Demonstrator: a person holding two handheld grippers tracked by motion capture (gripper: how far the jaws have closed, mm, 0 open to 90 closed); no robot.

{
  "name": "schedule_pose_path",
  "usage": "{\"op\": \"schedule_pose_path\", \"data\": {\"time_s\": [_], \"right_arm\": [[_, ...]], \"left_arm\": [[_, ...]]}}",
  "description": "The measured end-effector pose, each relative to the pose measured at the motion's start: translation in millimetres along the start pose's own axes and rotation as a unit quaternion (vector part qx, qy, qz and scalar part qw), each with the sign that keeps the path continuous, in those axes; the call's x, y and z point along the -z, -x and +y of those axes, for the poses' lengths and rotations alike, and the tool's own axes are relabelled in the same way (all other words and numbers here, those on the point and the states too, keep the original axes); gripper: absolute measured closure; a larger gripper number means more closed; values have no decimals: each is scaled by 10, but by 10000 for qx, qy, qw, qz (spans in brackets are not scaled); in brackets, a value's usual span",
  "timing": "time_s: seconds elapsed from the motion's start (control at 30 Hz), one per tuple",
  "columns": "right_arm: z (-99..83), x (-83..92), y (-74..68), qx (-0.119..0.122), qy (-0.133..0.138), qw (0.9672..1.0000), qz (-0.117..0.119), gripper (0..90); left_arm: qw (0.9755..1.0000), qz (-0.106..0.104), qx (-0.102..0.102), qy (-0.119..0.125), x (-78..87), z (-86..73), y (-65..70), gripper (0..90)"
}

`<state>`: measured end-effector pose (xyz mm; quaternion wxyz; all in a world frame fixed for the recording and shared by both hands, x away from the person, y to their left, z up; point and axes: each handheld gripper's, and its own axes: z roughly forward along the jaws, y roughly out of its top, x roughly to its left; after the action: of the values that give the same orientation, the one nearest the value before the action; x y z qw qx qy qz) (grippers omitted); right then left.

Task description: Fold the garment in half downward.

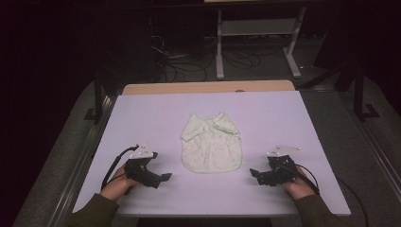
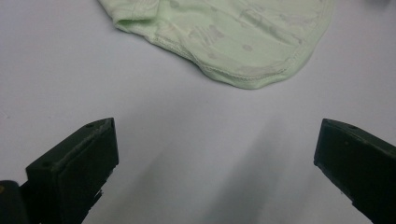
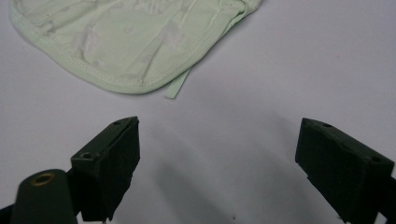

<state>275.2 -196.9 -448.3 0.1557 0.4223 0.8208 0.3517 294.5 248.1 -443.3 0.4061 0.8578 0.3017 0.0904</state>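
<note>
A small pale green baby shirt (image 1: 211, 144) lies flat in the middle of the white tabletop (image 1: 142, 118), with one sleeve folded across its chest. My left gripper (image 1: 165, 177) rests near the front left of the table, open, its jaws pointing toward the shirt's hem (image 2: 243, 79) with nothing between them. My right gripper (image 1: 253, 172) sits at the front right, also open and empty, facing the other lower corner of the shirt (image 3: 126, 51). A thin green tag or strip (image 3: 177, 86) sticks out from that hem. Both grippers stand a short way off the cloth.
The tabletop's wooden back edge (image 1: 208, 87) shows beyond the white sheet. Behind the table stands a white metal frame (image 1: 257, 28) with cables on the floor. Dark stands flank the table at left (image 1: 98, 99) and right (image 1: 360, 94).
</note>
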Motion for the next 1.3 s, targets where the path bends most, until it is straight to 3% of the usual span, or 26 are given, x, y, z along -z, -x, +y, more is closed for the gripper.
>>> {"op": "schedule_pose_path", "data": {"time_s": [0.3,0.5,0.7,1.3], "right_arm": [[2,-2,-9,101,-2,9999,10,134],[8,7,-13,98,26,9999,36,134],[10,8,-21,107,30,9999,42,134],[13,9,-21,144,35,9999,57,135]], "left_arm": [[9997,-109,217,23,14,36,-35,0],[9968,-451,569,342,55,98,-45,0],[9975,-440,470,285,27,122,-19,0],[9978,-404,433,310,-77,206,-70,0]]}}
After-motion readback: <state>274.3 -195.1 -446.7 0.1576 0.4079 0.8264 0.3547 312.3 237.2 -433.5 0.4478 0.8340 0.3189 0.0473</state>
